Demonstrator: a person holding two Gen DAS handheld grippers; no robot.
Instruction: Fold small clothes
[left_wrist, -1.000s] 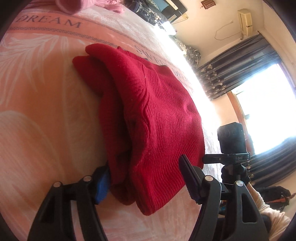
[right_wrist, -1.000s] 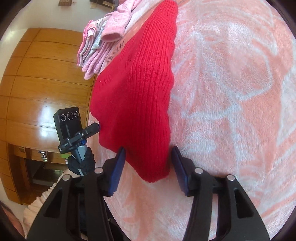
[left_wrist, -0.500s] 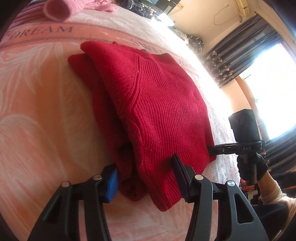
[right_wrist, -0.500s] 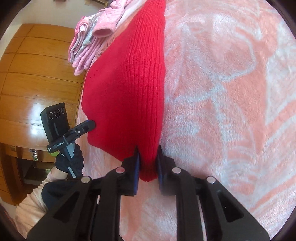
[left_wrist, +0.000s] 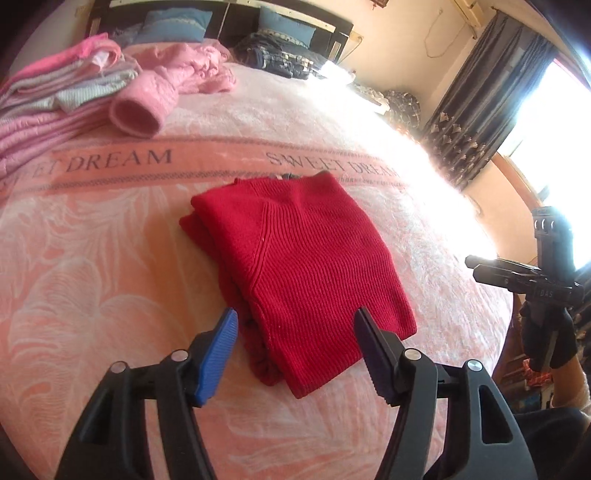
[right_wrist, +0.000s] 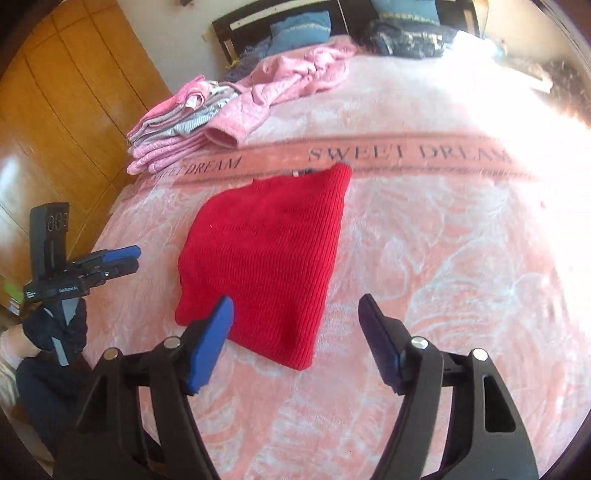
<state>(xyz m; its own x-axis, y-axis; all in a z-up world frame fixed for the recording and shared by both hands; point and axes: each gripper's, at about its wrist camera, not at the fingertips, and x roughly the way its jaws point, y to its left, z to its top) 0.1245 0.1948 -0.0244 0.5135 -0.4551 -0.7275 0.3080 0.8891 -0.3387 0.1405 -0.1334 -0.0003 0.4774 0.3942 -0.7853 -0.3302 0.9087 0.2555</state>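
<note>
A red knitted sweater (left_wrist: 299, 266) lies folded into a rough rectangle on the pink bedspread (left_wrist: 92, 295); the right wrist view shows the same sweater (right_wrist: 266, 258). My left gripper (left_wrist: 295, 343) hovers open above the sweater's near edge, with nothing between its fingers. My right gripper (right_wrist: 295, 332) is also open and empty, raised over the sweater's near right corner. Each gripper shows in the other's view: the right gripper (left_wrist: 495, 269) at the right, the left gripper (right_wrist: 118, 258) at the left.
A stack of folded pink and striped clothes (left_wrist: 55, 96) and a crumpled pink garment (left_wrist: 173, 77) lie at the far left of the bed. Pillows (right_wrist: 299, 29) rest by the headboard. A wooden wardrobe (right_wrist: 55, 110) stands left; curtains (left_wrist: 487, 103) and a bright window right.
Both grippers have pulled back and up from the sweater. The right one, shut on the sweater's edge half a second ago, has let go and opened. The sweater now lies flat.
</note>
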